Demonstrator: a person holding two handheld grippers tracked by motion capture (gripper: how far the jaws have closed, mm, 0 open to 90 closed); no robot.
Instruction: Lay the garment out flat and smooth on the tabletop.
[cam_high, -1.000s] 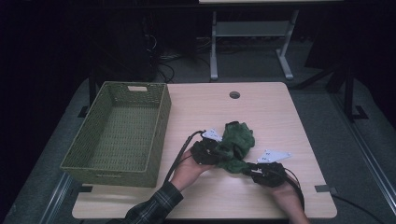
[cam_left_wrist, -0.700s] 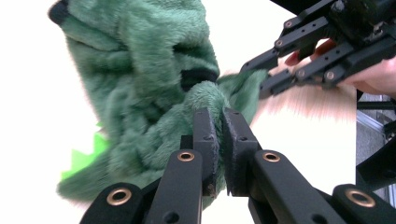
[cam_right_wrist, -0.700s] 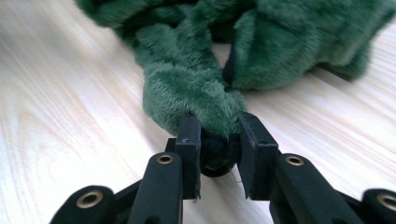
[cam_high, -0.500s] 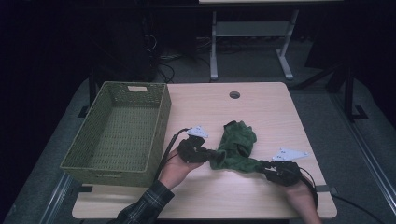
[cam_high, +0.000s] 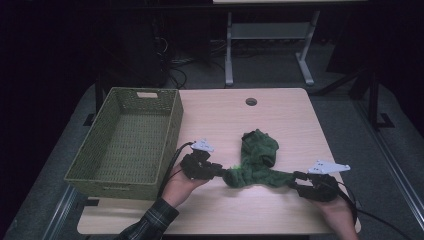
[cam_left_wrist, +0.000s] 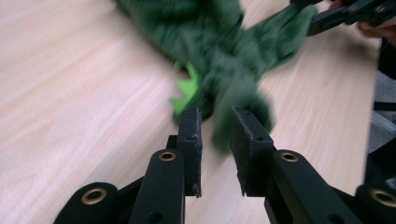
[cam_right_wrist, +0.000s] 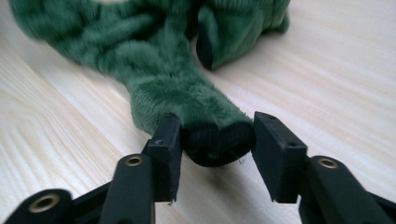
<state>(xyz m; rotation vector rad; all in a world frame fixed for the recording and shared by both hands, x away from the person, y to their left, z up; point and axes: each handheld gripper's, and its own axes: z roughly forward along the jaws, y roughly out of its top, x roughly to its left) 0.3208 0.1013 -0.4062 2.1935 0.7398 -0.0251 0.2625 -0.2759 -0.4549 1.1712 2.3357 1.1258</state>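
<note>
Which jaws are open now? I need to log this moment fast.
Left gripper: just been opening, jaws apart, green plush toy free ahead of them.
Right gripper: just been opening, toy's limb loose between jaws.

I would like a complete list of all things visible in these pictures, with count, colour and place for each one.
plush toy: 1, dark green with a light green trim, on the table between the two grippers
basket: 1, olive green wicker, nothing inside, on the left part of the table
table: 1, light wood, with a round hole near its far edge
metal stand: 1, grey, on the floor behind the table
left gripper: 1, black, at the toy's left end; jaws have just been opening, slightly apart
right gripper: 1, black, at the toy's right limb; jaws have just been opening, limb end between them
hands: 2, lower edge, the left with a plaid sleeve
</note>
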